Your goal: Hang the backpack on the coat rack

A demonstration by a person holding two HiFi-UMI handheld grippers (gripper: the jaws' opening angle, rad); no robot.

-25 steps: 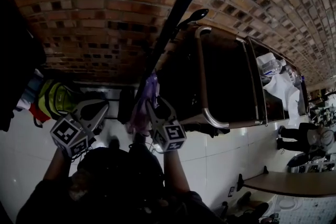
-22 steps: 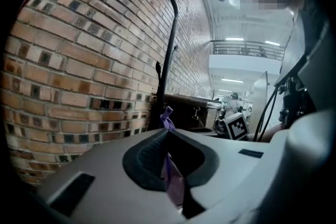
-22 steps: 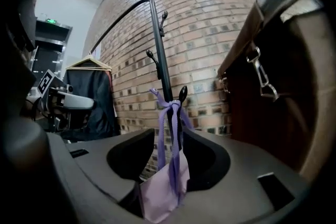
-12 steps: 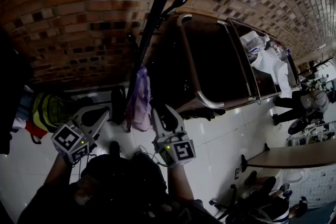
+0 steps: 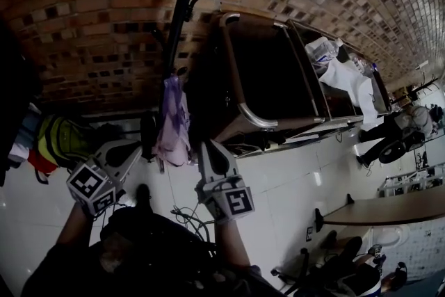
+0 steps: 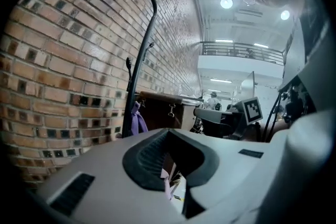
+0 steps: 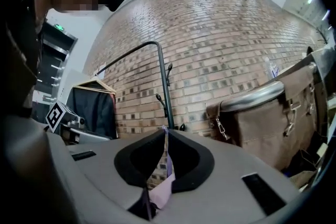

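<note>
The lilac backpack (image 5: pixel 172 125) hangs from a hook low on the black coat rack pole (image 5: pixel 182 3), against the brick wall. Neither gripper touches it. My right gripper (image 5: pixel 206 145) sits just right of the bag and points at the rack. Its jaws are closing and stand almost together with nothing gripped. In the right gripper view (image 7: pixel 165 131) a sliver of lilac shows through the slit, under the pole (image 7: pixel 166 92). My left gripper (image 5: pixel 138 145) is shut, left of the bag. In the left gripper view (image 6: pixel 168 132) the backpack (image 6: pixel 138 122) hangs beside the pole (image 6: pixel 137 81).
A brown piece with a metal tube rail (image 5: pixel 240 90) stands right of the rack. Yellow-green and red clothes (image 5: pixel 59 142) hang at the left, and a dark garment (image 7: pixel 92 107) is on a hanger. Cables (image 5: pixel 184 215) lie on the white floor. A person (image 5: pixel 396 129) stands far right.
The right gripper's jaws stood wide open beside the bag a second ago and have now drawn together. Both grippers have backed away from the bag, which stays on the hook.
</note>
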